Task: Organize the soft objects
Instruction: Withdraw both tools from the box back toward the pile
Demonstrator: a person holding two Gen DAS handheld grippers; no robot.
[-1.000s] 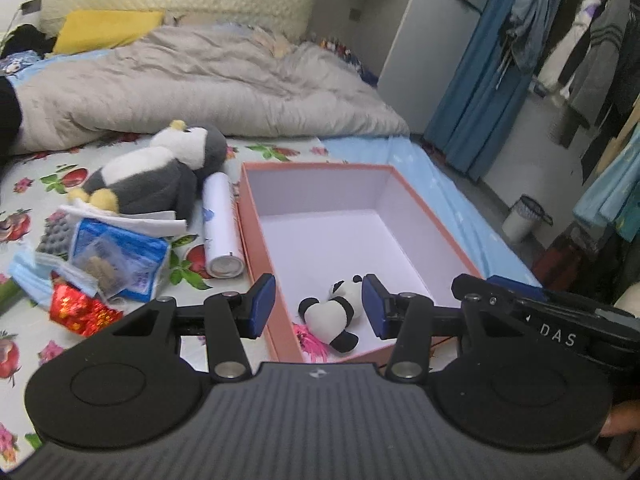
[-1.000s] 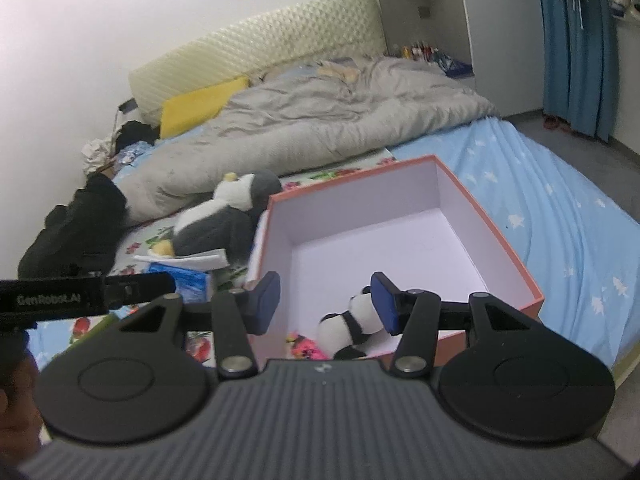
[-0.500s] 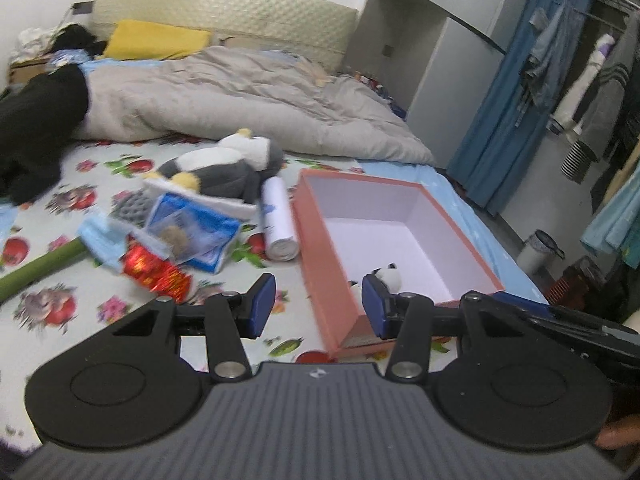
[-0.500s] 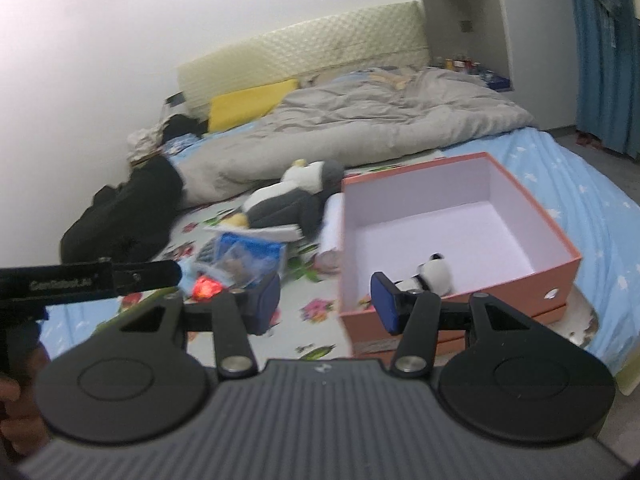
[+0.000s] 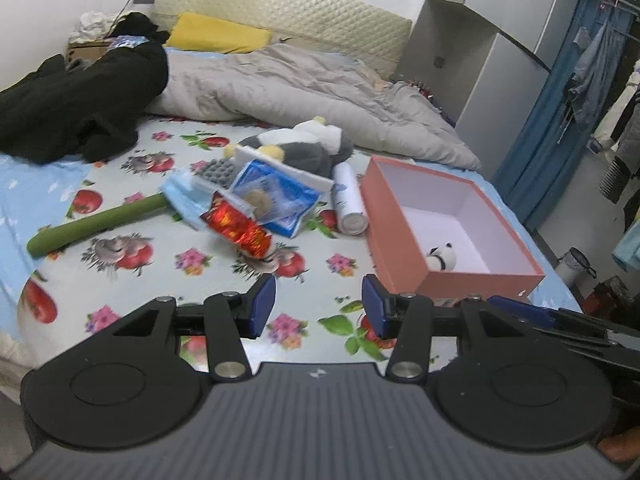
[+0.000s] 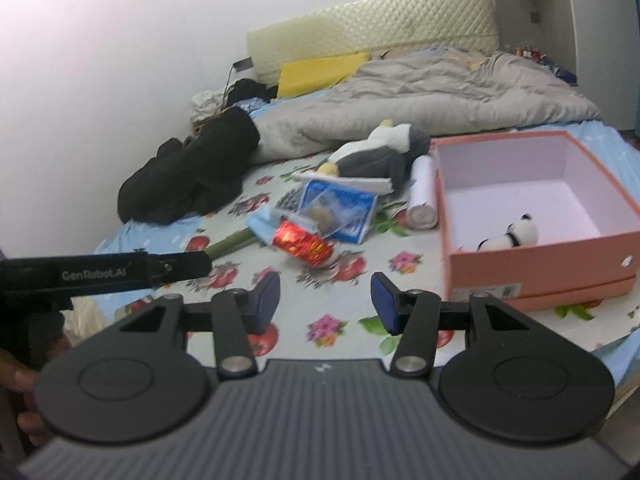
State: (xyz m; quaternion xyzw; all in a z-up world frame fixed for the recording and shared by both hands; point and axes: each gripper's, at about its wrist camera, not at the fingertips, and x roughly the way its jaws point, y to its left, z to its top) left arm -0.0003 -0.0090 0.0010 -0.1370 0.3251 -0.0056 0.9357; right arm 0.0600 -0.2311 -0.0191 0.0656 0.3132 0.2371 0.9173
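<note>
An orange box (image 5: 404, 240) (image 6: 532, 276) stands on the flowered bed sheet, and a small panda plush (image 5: 442, 257) (image 6: 510, 235) lies inside it. A grey and white penguin plush (image 5: 308, 145) (image 6: 378, 152) lies behind a heap of packets. My left gripper (image 5: 319, 309) hovers open over the sheet, left of the box, with nothing between its fingers. My right gripper (image 6: 325, 302) is open and empty too, left of the box's front corner. The left gripper's black body (image 6: 104, 274) shows at the left edge of the right wrist view.
The heap holds a blue packet (image 5: 276, 198), a shiny red wrapper (image 5: 239, 230), a face mask (image 5: 182, 196) and a white cylinder (image 5: 349, 205). A green stick (image 5: 96, 226) lies to the left. A black garment (image 5: 76, 100) and a grey duvet (image 5: 304, 88) lie farther back.
Both grippers have drawn back and swung left, away from the box. The panda plush, earlier right between the fingers, now lies in the box off to the right. Both openings are unchanged.
</note>
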